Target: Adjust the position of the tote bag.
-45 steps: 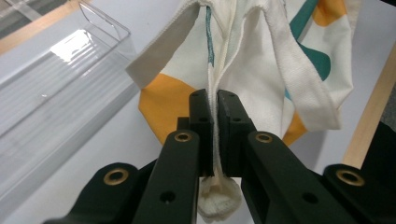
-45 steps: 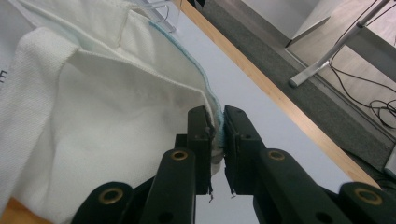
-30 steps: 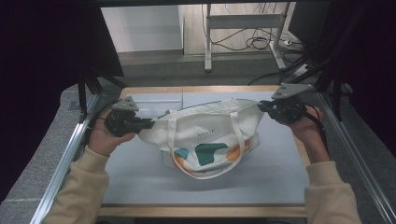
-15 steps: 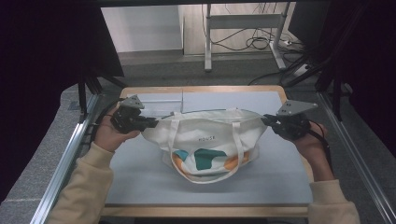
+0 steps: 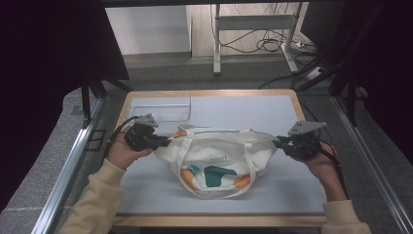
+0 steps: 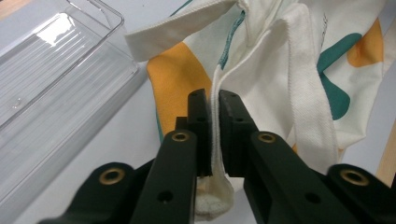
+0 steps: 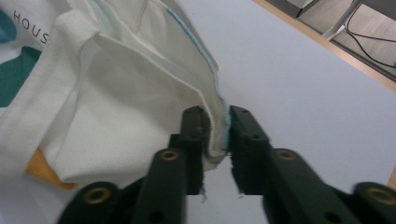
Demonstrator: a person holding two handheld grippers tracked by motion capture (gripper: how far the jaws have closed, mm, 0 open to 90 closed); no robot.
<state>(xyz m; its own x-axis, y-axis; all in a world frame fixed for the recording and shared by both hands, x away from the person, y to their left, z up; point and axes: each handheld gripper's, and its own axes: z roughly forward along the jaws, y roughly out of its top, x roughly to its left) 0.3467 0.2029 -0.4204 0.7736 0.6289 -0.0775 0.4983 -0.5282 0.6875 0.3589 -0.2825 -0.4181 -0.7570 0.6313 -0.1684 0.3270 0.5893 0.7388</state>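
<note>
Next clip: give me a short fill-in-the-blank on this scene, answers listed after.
1. The tote bag is printed in orange and ____.
2. The clear plastic tray lies on the blue mat beyond the ____ tongs.
3. Both the left tongs and the right tongs have bag ____ between their jaws.

Missing words: green; left; fabric

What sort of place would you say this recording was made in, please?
Probably a lab or workshop recording station: a framed work table fenced by metal rails, with loose cables on the floor behind it.
</note>
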